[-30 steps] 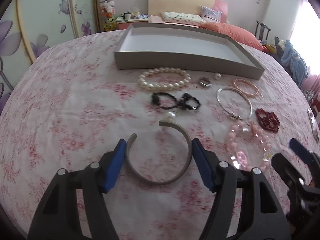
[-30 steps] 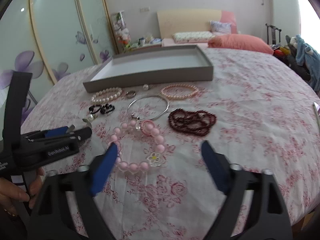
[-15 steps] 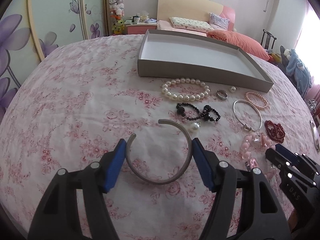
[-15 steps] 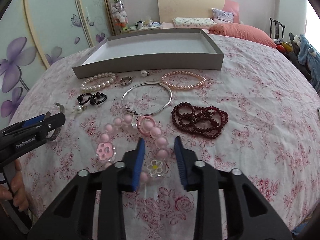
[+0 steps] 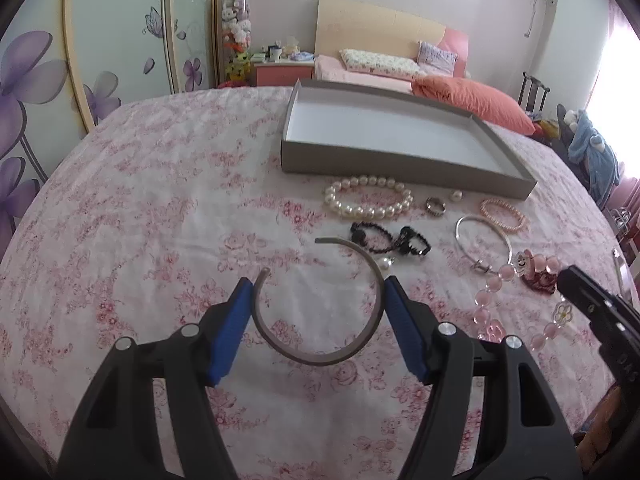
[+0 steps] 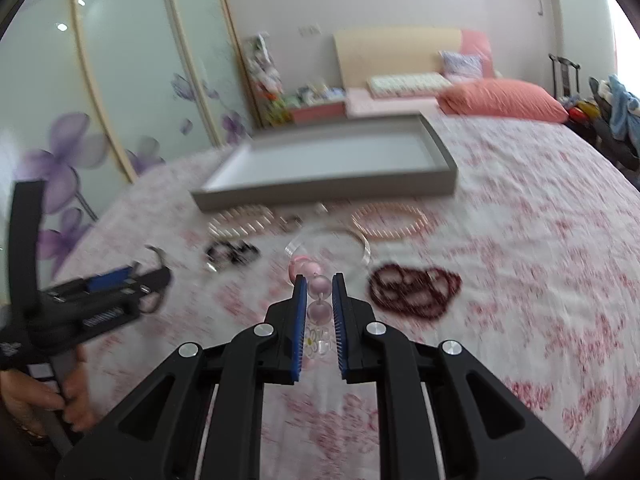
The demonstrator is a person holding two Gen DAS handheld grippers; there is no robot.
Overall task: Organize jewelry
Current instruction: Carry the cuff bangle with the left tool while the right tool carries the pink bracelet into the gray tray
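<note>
- Left gripper (image 5: 318, 316): jaws spread wide, blue pads pressing the two sides of the grey open bangle (image 5: 320, 300); the bangle is held clear above the floral cloth (image 5: 160, 240), its open ends pointing away.
- Right gripper (image 6: 319, 300): jaws closing on the pink bead bracelet (image 6: 318, 304), beads caught between the pads; the rest of the strand hangs out of sight below.
- Left of the bangle: broad bare cloth out to the table's rounded edge.
- Right of the bangle, close-set: black bead bracelet (image 5: 390, 238), silver bangle (image 5: 482, 240), dark red bead strand (image 6: 414, 290).
- Farther: white pearl bracelet (image 5: 368, 198), small ring (image 5: 435, 206) and peach bead bracelet (image 5: 504, 216), near the front wall of the grey tray (image 5: 400, 166).
- The right wrist view is motion-blurred; small pieces there are hard to make out.
- A hand (image 6: 48, 400) on the left gripper's handle is cut off at the frame edge.
- Background: bed (image 5: 400, 68), floral wardrobe doors (image 5: 100, 60).
</note>
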